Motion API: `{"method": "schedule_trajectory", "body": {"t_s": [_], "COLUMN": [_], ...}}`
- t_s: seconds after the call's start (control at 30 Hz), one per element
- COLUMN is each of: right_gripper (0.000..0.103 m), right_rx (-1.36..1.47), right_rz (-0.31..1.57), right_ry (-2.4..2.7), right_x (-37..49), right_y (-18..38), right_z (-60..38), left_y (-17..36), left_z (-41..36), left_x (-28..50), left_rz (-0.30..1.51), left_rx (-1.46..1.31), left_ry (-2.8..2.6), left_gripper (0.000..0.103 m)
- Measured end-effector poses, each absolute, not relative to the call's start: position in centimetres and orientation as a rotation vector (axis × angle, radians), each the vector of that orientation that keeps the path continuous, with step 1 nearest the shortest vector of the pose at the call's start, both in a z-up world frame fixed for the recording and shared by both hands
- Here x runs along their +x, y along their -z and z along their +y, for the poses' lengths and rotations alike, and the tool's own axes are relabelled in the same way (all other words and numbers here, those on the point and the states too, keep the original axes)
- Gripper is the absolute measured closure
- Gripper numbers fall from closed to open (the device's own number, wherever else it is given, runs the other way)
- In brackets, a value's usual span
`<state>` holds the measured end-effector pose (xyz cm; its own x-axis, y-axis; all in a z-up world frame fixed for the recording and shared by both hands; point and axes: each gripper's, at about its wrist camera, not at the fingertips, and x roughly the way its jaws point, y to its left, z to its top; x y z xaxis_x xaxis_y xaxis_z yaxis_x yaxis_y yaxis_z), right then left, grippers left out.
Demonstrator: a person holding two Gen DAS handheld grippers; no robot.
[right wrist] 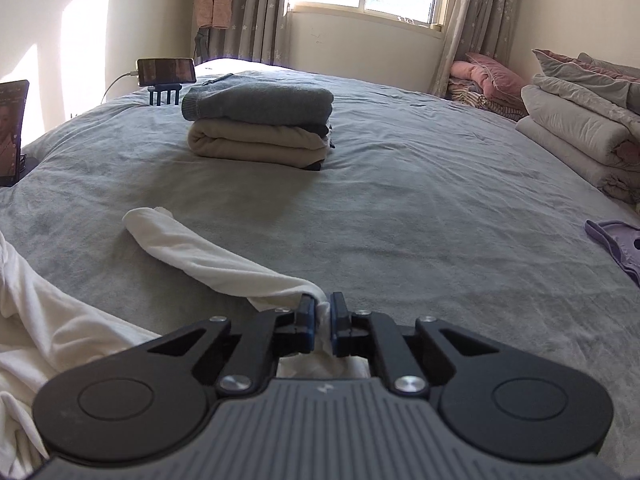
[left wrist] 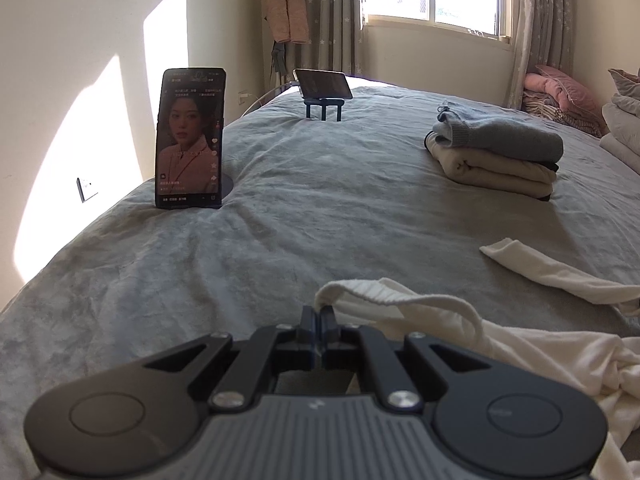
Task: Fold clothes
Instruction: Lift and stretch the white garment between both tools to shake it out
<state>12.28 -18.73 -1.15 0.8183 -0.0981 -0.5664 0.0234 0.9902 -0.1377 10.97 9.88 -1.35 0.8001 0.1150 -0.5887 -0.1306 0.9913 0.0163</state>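
Note:
A white long-sleeved garment point(left wrist: 520, 344) lies crumpled on the grey bedspread point(left wrist: 320, 200). My left gripper point(left wrist: 319, 312) is shut on its ribbed collar edge. One sleeve point(left wrist: 560, 272) stretches out flat to the right. In the right wrist view that sleeve point(right wrist: 200, 248) runs from the left toward my right gripper point(right wrist: 321, 304), which is shut on white fabric of the garment. More of the white garment point(right wrist: 48, 320) bunches at the left edge. A stack of folded clothes point(right wrist: 260, 124), grey over beige, sits farther back on the bed.
A phone on a stand point(left wrist: 190, 136) plays video at the left of the bed. A second phone point(left wrist: 324, 84) stands at the far edge. Folded quilts point(right wrist: 580, 128) pile up at the right. A purple garment point(right wrist: 616, 244) lies at the right edge.

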Motion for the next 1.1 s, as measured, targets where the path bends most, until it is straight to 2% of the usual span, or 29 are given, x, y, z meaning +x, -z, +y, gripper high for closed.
{"method": "schedule_trajectory", "body": {"t_s": [0.33, 0.83, 1.1], "right_gripper": [0.096, 0.098, 0.097], "right_rx": [-0.12, -0.02, -0.021], "right_rz": [0.609, 0.747, 0.739], "right_ry": [0.237, 0.407, 0.424], "right_x": [9.9, 7.7, 7.3], "right_y": [0.4, 1.7, 1.3], "right_z": [-25.8, -33.7, -33.3], "left_y": [1.6, 1.5, 0.2], "left_z": [10.0, 9.8, 9.9], "left_x": [11.1, 11.2, 10.3], "left_rz": [0.634, 0.63, 0.51], "left_rx": [-0.017, -0.027, -0.062], "left_ry": [-0.128, -0.137, -0.133], "left_gripper": [0.101, 0.101, 0.101]}}
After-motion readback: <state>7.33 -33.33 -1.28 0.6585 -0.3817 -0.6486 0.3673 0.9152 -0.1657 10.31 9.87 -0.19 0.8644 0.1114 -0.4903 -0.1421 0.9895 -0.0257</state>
